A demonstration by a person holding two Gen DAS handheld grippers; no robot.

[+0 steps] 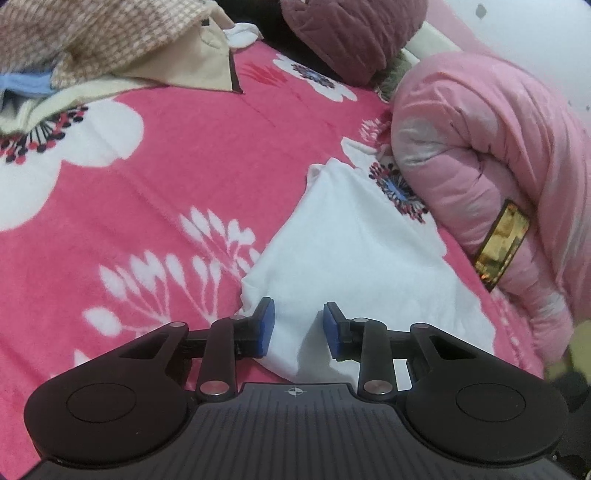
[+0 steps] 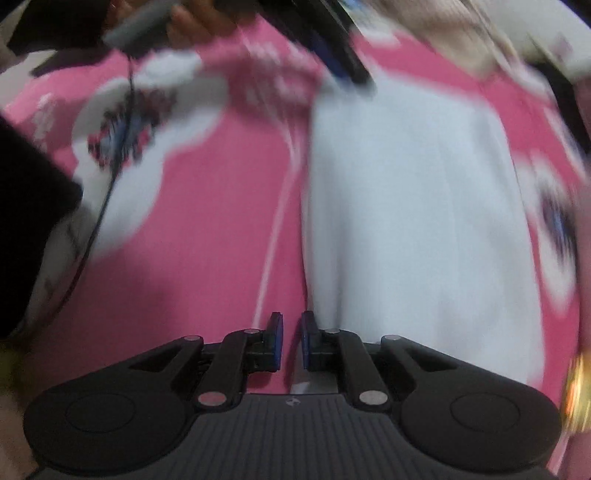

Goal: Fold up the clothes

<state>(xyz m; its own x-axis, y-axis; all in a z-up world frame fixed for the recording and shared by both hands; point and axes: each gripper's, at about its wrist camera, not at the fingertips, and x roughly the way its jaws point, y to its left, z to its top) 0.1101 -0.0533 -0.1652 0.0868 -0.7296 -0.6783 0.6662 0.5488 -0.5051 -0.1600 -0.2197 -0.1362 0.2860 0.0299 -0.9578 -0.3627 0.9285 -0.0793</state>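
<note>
Black left gripper, blue-padded jaws, silver pivots

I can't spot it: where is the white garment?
In the left wrist view the white garment lies on the pink flowered blanket, right of centre, beside the rolled pink quilt.

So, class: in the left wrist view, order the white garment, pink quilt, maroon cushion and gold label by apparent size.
1. Pink quilt and white garment: alike, unsure
2. Maroon cushion
3. Gold label

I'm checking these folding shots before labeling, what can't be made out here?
- Right wrist view: motion blur smears the white garment, so its edges and folds are unreadable.
- Left wrist view: the left tool body hides the garment's near edge.
- Left wrist view: the clothes pile is cut off by the frame.
</note>
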